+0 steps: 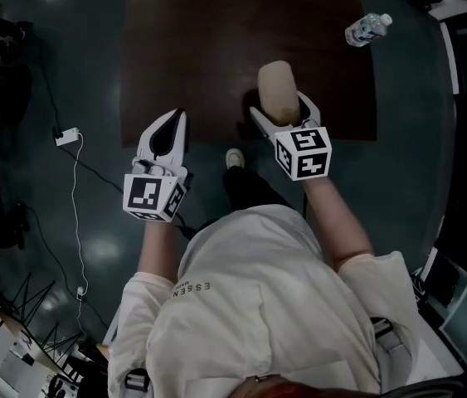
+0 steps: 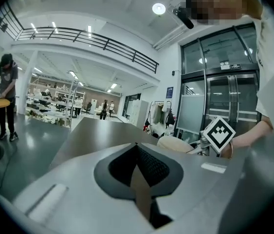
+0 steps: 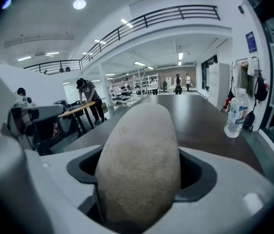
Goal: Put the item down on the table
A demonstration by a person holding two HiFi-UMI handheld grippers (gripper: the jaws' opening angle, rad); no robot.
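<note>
A beige, rounded, potato-like item (image 1: 279, 91) (image 3: 139, 165) sits between the jaws of my right gripper (image 1: 281, 106), which is shut on it above the near edge of the dark brown table (image 1: 208, 48). The item fills most of the right gripper view and also shows in the left gripper view as a pale lump (image 2: 175, 144). My left gripper (image 1: 167, 133) (image 2: 137, 145) hovers at the table's near-left corner, its jaws closed together with nothing between them.
A clear plastic water bottle (image 1: 367, 30) (image 3: 236, 112) lies at the table's far right. A white cable with a plug (image 1: 67, 136) trails over the dark floor on the left. My shoe (image 1: 234, 157) is near the table's front edge. People work at distant tables (image 3: 81, 108).
</note>
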